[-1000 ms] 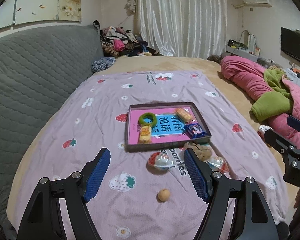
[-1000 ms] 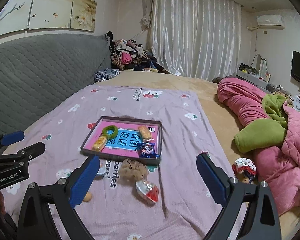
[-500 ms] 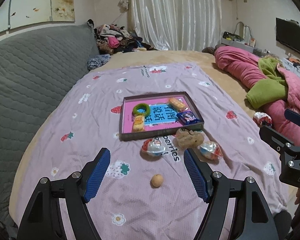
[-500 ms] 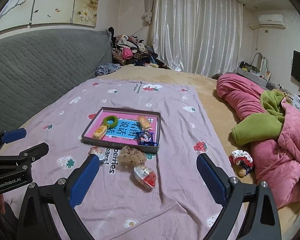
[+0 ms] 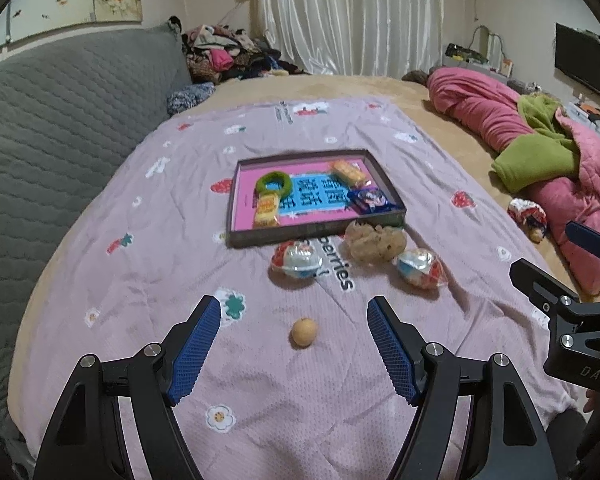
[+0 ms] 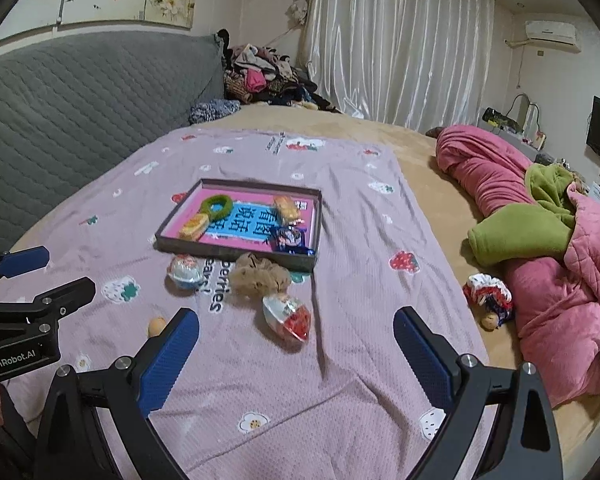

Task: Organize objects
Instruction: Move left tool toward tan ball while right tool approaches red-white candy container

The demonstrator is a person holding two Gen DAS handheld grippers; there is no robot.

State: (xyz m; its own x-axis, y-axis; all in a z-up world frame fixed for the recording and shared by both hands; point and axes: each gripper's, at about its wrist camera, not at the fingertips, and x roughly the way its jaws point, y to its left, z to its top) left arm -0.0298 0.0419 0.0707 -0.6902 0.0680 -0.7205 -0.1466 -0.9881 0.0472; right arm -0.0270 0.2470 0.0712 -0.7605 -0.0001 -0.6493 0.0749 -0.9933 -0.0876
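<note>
A shallow brown tray [image 5: 383, 178] [image 6: 318, 216] with a pink and blue lining lies on the lilac cloth. It holds a green ring [image 5: 275, 182], two yellow snack packs [image 5: 267, 209] and a blue packet [image 5: 370, 198]. In front of it lie two wrapped egg toys [image 5: 296, 258] [image 5: 420, 268], a beige scrunchie [image 5: 376, 240] [image 6: 260, 276] and a small tan ball [image 5: 303, 332] [image 6: 157, 325]. My left gripper [image 5: 294, 312] is open and empty, just short of the ball. My right gripper [image 6: 296, 328] is open and empty, with an egg toy [image 6: 288, 316] between its fingers' line.
The lilac cloth [image 5: 140, 240] covers a tan bed. A grey quilted headboard [image 5: 60, 112] stands on the left. Pink and green bedding [image 6: 540, 232] lies on the right, with a striped scrunchie [image 6: 486, 292] beside it. Clothes are piled at the far end [image 5: 228, 52].
Both grippers have drawn back and risen, so the tray and loose objects sit farther off. The ball now lies between the left fingers' line. Nothing was grasped.
</note>
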